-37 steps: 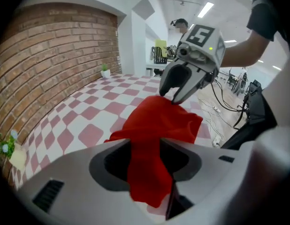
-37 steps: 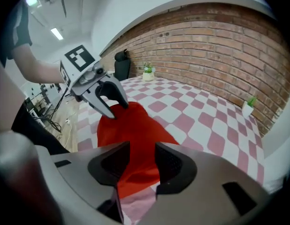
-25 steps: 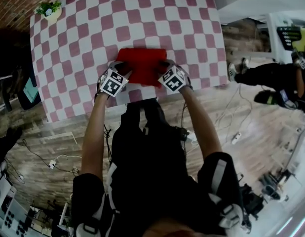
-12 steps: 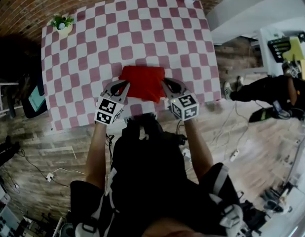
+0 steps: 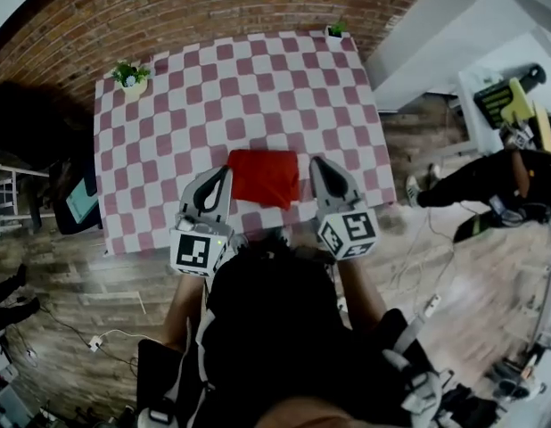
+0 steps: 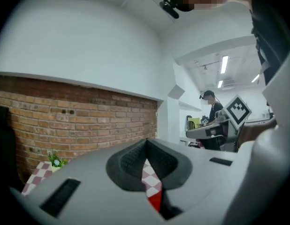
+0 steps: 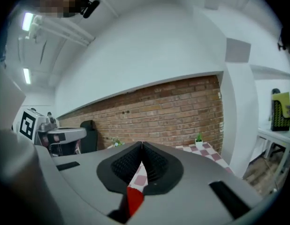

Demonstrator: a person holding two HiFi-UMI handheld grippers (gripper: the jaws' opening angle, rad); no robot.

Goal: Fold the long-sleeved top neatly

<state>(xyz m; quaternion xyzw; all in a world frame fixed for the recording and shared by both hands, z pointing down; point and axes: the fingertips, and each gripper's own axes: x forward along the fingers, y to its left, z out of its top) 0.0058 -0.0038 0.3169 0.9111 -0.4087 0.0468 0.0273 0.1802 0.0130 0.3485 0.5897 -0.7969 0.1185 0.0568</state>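
The red long-sleeved top (image 5: 265, 176) lies folded into a compact rectangle near the front edge of the pink-and-white checked table (image 5: 258, 87). Both grippers hang raised in front of the table, apart from the cloth. My left gripper (image 5: 224, 172) is at the top's left side and my right gripper (image 5: 316, 161) at its right. Their jaws have just been closing, with nothing between them. In the left gripper view the left gripper (image 6: 146, 142) is shut, with a sliver of the red top (image 6: 155, 201) below it. The right gripper (image 7: 141, 145) looks the same, over the red top (image 7: 134, 198).
A potted plant (image 5: 130, 75) stands on the table's far left corner and a smaller plant (image 5: 333, 30) on the far right. A brick wall (image 5: 213, 7) backs the table. A dark chair (image 5: 44, 141) is at the left, a person (image 5: 498, 181) at the right.
Both grippers have let go of the top's near corners, lifted well above the table and tipped towards level. Their jaws have gone from wide open to shut. The top stays flat.
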